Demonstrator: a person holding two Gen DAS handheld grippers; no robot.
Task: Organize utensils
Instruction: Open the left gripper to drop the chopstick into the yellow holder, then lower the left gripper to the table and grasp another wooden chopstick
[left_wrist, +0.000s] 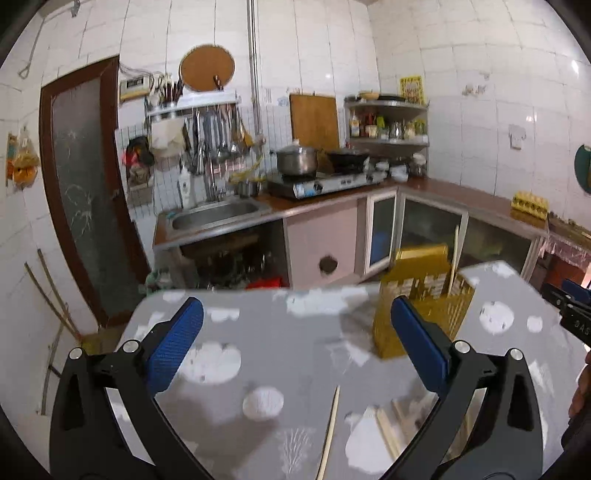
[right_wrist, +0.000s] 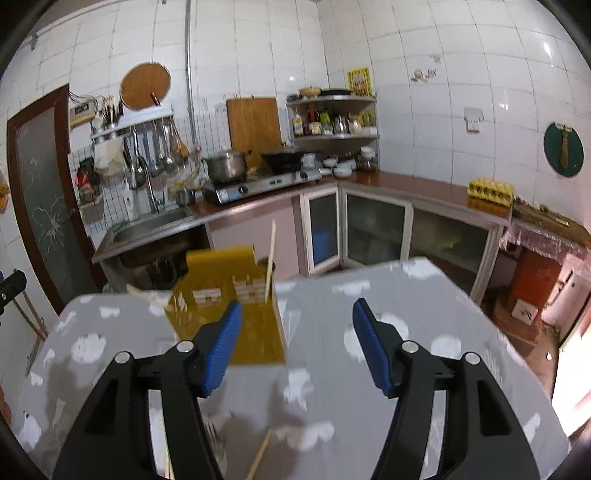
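Note:
A yellow slotted utensil holder (left_wrist: 421, 295) stands on the grey clouded tablecloth (left_wrist: 280, 347), with one pale chopstick (left_wrist: 453, 258) upright in it. In the right wrist view the same holder (right_wrist: 236, 306) sits ahead and left, the chopstick (right_wrist: 271, 258) rising from its right side. My left gripper (left_wrist: 297, 334) is open wide with nothing between its blue pads, the holder just behind its right finger. My right gripper (right_wrist: 297, 339) is open and empty too, right of the holder. Loose chopsticks (left_wrist: 330, 432) lie on the cloth near me, and another chopstick (right_wrist: 260, 456) shows low in the right view.
Behind the table runs a kitchen counter with a sink (left_wrist: 218, 214), a gas stove (left_wrist: 321, 181) bearing a pot and a wok, and a corner shelf (right_wrist: 332, 122) of bottles. An egg carton (right_wrist: 491, 190) sits on the right counter. A dark door (left_wrist: 81, 184) is at left.

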